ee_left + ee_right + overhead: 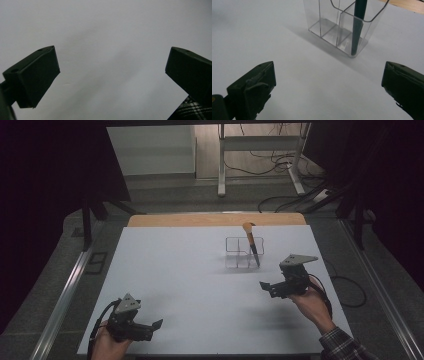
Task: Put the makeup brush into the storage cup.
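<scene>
the brush [251, 243] stands tilted in a corner compartment of the clear holder [237, 253] toward the far right of the worktop [190, 285]. the right gripper [267, 287] sits near it, fingers spread wide and empty; the left gripper [156, 325] rests well apart, fingers open too. a careless reach would likely tip the light holder or knock the brush out.

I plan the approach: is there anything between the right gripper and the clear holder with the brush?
Nothing: in the right gripper view, bare white table separates the right gripper from the clear holder.
</scene>
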The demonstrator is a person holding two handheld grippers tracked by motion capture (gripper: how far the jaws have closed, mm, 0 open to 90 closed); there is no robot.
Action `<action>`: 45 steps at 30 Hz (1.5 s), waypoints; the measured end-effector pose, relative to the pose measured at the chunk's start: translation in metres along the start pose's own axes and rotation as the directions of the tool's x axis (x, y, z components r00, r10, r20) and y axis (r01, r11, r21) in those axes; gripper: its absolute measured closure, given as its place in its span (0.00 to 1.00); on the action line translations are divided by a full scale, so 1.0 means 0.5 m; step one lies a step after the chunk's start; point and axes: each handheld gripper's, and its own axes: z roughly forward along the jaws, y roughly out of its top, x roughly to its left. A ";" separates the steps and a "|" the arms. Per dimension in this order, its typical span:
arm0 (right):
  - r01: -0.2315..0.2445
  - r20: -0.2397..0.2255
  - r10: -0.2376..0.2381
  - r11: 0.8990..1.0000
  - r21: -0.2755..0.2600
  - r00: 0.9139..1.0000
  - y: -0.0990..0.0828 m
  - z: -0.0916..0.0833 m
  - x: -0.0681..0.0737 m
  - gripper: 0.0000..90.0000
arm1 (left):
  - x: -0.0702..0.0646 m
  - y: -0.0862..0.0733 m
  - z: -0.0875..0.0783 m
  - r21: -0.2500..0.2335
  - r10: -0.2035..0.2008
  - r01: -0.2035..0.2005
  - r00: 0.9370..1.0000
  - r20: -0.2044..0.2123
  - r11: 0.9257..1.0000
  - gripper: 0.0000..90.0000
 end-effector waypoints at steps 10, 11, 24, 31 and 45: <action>0.000 0.002 0.000 1.000 0.015 1.000 -0.016 -0.016 0.005 0.00 | 0.000 0.000 0.000 0.001 0.001 -0.001 1.000 -0.003 1.000 0.00; 0.001 0.001 -0.001 1.000 0.015 1.000 -0.018 -0.017 0.006 0.00 | 0.000 0.000 0.000 0.001 0.001 -0.001 1.000 -0.003 1.000 0.00; 0.000 0.000 0.000 1.000 0.029 1.000 -0.038 -0.036 0.011 0.00 | 0.000 0.000 0.001 0.002 0.001 -0.001 1.000 -0.004 1.000 0.00; -0.009 -0.008 0.010 0.999 0.034 1.000 -0.048 -0.045 0.013 0.00 | 0.000 0.000 0.001 0.003 0.001 -0.001 1.000 -0.005 1.000 0.00; -0.008 0.008 0.007 0.998 0.055 1.000 -0.071 -0.068 0.012 0.00 | 0.000 0.000 0.001 0.003 0.002 -0.002 1.000 -0.005 1.000 0.00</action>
